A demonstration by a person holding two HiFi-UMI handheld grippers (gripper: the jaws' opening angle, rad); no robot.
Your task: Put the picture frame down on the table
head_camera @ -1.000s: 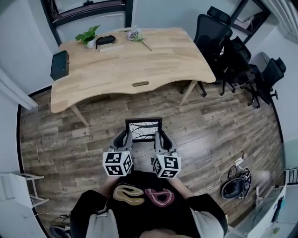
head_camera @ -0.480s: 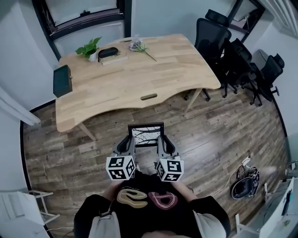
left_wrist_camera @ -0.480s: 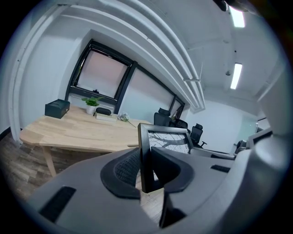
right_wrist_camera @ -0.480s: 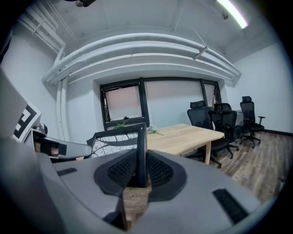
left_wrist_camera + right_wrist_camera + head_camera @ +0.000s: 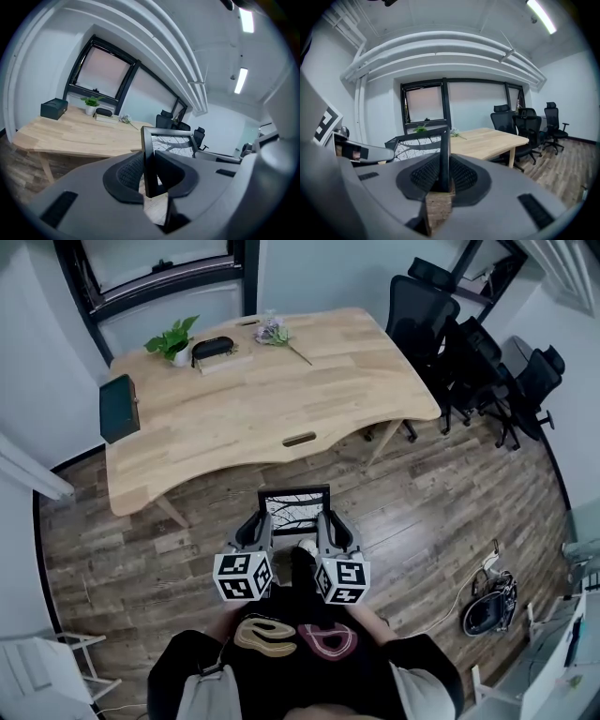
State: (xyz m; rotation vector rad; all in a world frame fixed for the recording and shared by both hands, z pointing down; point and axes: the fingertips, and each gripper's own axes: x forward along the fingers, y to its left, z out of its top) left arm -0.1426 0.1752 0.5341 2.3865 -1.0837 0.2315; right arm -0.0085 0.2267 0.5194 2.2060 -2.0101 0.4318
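A black picture frame (image 5: 293, 510) with a bare-branch print hangs above the wood floor, held flat between both grippers in front of the person. My left gripper (image 5: 263, 532) is shut on the frame's left edge (image 5: 149, 161). My right gripper (image 5: 323, 531) is shut on its right edge (image 5: 444, 154). The wooden table (image 5: 309, 371) lies ahead of the frame, its near edge a short way beyond. The frame (image 5: 417, 140) is apart from the table.
On the table's far side sit a potted plant (image 5: 172, 336), a black case on a book (image 5: 214, 350), dried flowers (image 5: 277, 334) and a dark box (image 5: 119, 407) at its left end. Black office chairs (image 5: 469, 352) crowd the right. A cable coil (image 5: 487, 610) lies on the floor.
The person with the frame has edged a little closer to the table. Both grippers keep the same hold on the frame.
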